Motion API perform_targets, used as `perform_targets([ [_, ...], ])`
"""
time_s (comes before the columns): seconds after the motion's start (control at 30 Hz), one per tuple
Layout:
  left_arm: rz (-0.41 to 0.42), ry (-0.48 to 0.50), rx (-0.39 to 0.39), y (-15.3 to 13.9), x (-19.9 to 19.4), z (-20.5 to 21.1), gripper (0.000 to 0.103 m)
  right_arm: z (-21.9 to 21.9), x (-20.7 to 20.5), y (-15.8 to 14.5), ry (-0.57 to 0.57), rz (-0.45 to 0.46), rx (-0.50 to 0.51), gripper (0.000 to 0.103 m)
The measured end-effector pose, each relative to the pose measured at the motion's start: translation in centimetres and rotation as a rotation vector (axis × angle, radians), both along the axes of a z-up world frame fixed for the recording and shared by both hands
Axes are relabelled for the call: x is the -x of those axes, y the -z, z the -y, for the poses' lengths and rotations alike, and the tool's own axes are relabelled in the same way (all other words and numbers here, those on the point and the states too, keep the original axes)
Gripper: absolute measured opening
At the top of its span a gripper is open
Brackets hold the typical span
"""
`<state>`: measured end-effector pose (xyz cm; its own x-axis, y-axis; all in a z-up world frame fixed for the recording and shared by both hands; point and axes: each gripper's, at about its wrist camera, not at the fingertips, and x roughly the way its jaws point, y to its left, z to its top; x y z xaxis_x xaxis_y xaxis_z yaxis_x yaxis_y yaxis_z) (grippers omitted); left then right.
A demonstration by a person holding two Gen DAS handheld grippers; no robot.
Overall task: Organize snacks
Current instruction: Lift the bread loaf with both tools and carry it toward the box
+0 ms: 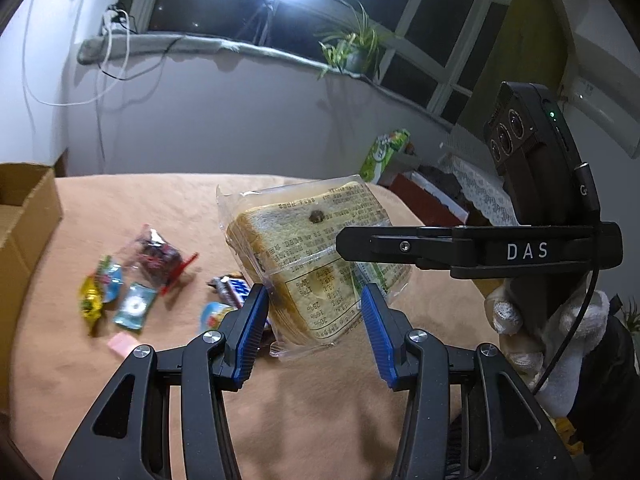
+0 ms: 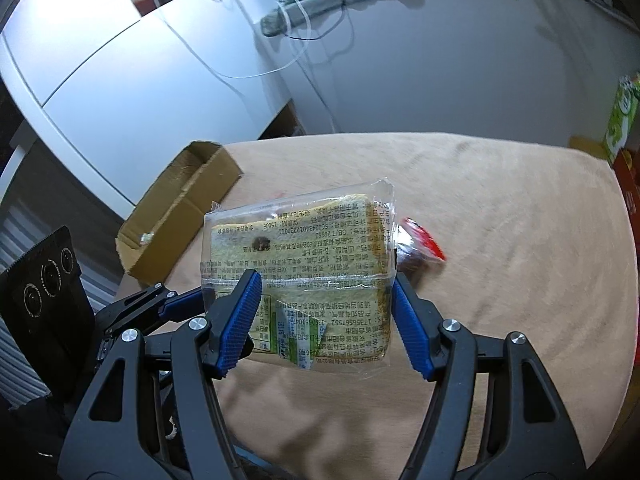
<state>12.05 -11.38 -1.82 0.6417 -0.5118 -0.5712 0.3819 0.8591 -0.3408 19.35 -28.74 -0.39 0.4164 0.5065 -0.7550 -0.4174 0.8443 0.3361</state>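
A clear packet of sliced bread [image 1: 312, 256] [image 2: 304, 248] hangs above the tan-covered table [image 1: 320, 400], label side toward both cameras. My left gripper [image 1: 316, 316] is shut on its near end, blue pads against both sides. My right gripper [image 2: 324, 304] is shut on the same packet across its lower half. In the left wrist view the right gripper's black finger [image 1: 384, 246] crosses the packet from the right. Several small wrapped snacks [image 1: 132, 280] and a chocolate bar [image 1: 230, 288] lie on the cloth. An open cardboard box [image 1: 24, 216] [image 2: 176, 216] stands at the table's left edge.
A red-wrapped snack [image 2: 420, 244] lies behind the packet. A green carton [image 1: 384, 152] [image 2: 624, 120] and red boxes stand beyond the table's right end. A gloved hand [image 1: 508, 312] holds the right gripper. Cables and a potted plant [image 1: 356, 48] sit along the window ledge.
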Motion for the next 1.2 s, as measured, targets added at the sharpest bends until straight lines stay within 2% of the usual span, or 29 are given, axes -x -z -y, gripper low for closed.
perform_targets([
  [0.3,0.045,-0.084,0.015,-1.9,1.8,-4.5,0.047,-6.3,0.6,-2.5,-0.089,0.04,0.007,0.068],
  [0.7,0.091,-0.221,0.027,-3.1,2.9,-11.4,0.047,-16.2,-0.1,-4.4,-0.213,0.074,0.012,0.068],
  [1.2,0.102,-0.375,0.041,-3.1,1.5,-20.2,0.047,-25.9,-3.6,-3.3,-0.329,0.079,0.014,0.068],
])
